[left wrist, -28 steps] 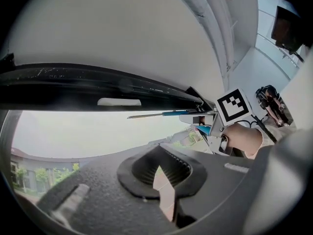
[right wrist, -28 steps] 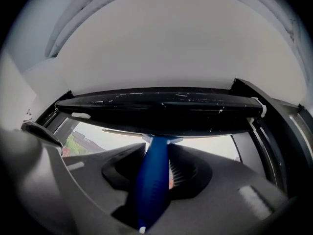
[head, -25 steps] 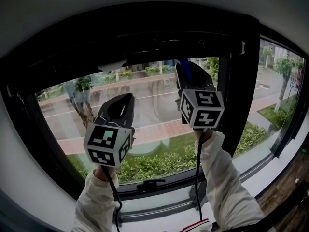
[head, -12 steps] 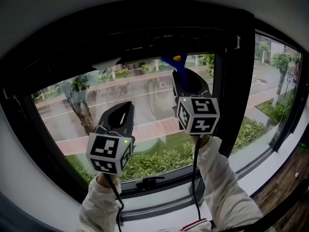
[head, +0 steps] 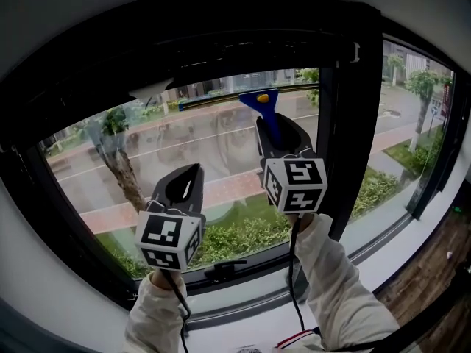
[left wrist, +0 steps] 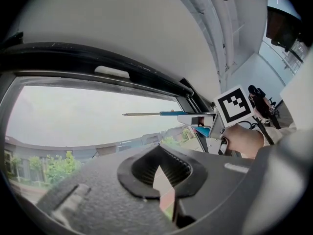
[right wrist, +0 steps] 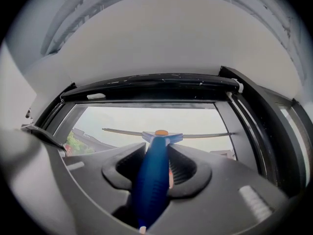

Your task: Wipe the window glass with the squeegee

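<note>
The right gripper clamped the squeegee at the glass's 12 o'clock. The left gripper had its jaws together, empty.

The squeegee perhaps touches the window glass; contact unclear.

blue squeegee at top of window glass (handle down)

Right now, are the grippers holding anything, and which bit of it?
The right gripper is shut on the blue squeegee, clamping its handle. The left gripper is shut with nothing in it.
</note>
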`<state>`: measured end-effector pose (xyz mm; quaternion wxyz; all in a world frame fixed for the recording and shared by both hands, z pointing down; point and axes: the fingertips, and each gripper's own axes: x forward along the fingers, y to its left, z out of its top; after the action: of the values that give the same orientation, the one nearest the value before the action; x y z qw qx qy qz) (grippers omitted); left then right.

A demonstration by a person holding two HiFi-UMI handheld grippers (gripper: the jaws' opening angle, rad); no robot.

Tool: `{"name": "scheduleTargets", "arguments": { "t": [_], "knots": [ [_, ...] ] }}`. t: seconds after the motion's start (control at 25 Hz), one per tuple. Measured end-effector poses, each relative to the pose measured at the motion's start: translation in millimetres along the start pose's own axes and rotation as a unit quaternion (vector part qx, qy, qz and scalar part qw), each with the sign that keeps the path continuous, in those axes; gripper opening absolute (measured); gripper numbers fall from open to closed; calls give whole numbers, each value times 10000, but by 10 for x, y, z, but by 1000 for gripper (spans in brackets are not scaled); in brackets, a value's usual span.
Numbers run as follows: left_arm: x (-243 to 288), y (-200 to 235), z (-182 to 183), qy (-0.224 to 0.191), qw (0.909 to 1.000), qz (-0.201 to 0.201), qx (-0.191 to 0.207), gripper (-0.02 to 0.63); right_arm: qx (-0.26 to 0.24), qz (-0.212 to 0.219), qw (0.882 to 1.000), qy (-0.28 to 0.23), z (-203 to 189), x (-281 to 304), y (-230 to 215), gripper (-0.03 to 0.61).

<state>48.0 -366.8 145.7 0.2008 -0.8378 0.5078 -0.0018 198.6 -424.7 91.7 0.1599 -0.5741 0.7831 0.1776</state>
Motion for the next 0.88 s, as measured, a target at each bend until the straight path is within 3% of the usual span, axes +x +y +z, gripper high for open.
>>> {"name": "scheduleTargets", "arguments": {
  "t": [0.88],
  "knots": [
    [-124,-567,-1016,813,9938,-437,-621,0,123,-24,9975,694,-989,-602,140,146]
  ]
}}
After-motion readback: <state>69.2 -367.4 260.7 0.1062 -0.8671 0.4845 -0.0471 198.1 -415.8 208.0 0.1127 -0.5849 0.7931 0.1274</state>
